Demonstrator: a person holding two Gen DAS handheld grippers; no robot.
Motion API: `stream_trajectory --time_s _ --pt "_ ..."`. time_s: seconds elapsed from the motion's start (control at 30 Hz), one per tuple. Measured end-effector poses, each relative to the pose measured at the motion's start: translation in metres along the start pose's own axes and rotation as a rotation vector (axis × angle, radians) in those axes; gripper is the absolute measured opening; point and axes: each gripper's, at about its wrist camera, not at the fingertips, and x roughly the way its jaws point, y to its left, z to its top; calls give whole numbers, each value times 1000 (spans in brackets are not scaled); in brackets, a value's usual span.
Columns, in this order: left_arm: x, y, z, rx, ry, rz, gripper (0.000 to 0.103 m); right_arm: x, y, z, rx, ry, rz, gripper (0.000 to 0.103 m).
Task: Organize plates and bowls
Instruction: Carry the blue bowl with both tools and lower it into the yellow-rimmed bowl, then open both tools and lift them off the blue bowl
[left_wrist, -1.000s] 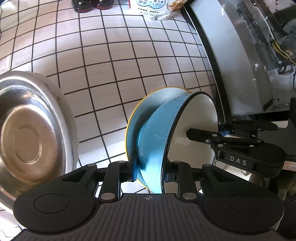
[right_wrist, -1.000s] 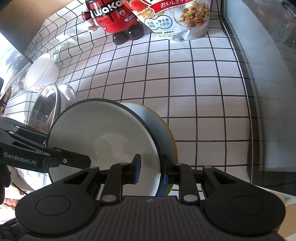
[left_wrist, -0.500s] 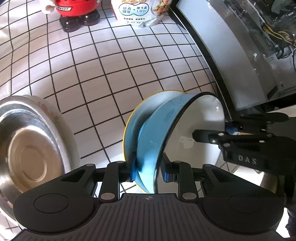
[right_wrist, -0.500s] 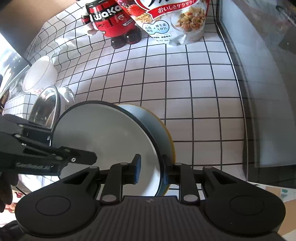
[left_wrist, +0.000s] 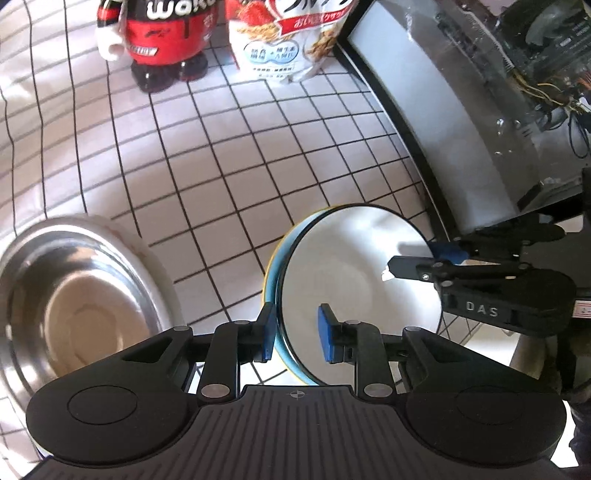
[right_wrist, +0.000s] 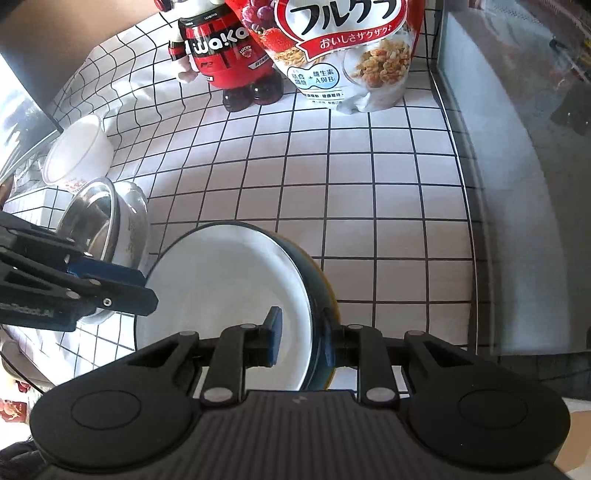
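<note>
- Grip check: the right hand-held gripper is pinched tight on the rim of the blue enamel bowl, one pad on the white inside and one on the outer wall.
- The left hand-held gripper has the opposite rim between its pads and its jaws are closing on it.
- Position: the bowl is tipped steeply on edge above the checked table, its white inside facing the right-hand side. A yellow-edged dish lies flat against its back; whether that dish shares the pinch I cannot tell.
- Neighbours: a steel bowl sits just beside it on the left, with a white tub beyond. A cereal bag and a red figurine stand well apart at the back.
- Likely step: bringing the bowl level and setting it down to stack.
- To do it well, turn both wrists together so the rim does not twist out of either pinch.
- Keep clear of the steel bowl while lowering.
- Let go only once the base rests flat, one side at a time.
</note>
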Motion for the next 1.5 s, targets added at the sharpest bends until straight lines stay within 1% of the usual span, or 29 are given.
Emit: stream_trajectory --time_s 0.13,0.3,0.5,0.73,0.87,0.97,1.03,1.17,1.27,1.37,1.43,1.5 --pt "8 3 -2 -21 9 -14 27 -1 -4 -1 29 0 16 24" --pt "12 1 -3 -13 6 0 27 0 0 -1 13 0 5 25" --pt "10 -7 -8 39 -15 40 27 0 5 -4 5 -17 -27 25" --pt "4 -6 -10 38 -23 19 27 -9 24 -10 -84 -63 -150 25" --pt "2 -4 -11 30 -23 3 27 -17 18 -11 -40 -88 -144 25" --pt "5 -1 -15 11 -3 -21 27 -18 11 -14 -25 -100 -177 25" --pt "8 -1 -18 10 9 -29 25 -15 7 -15 -13 -90 -166 25" --pt "7 0 -20 1 7 -39 25 -7 6 -16 -2 -59 -167 25" --pt "4 3 -23 -15 -2 -43 25 -7 9 -14 -3 -50 -162 25" --pt "-7 10 -28 -38 -26 -66 25 -12 12 -9 -13 -48 -158 26" --pt "-20 16 -32 -58 -63 -96 25 -18 14 -5 -23 -60 -169 27" --pt "-36 26 -37 -83 -118 -141 25 -28 20 0 -35 -85 -157 27"
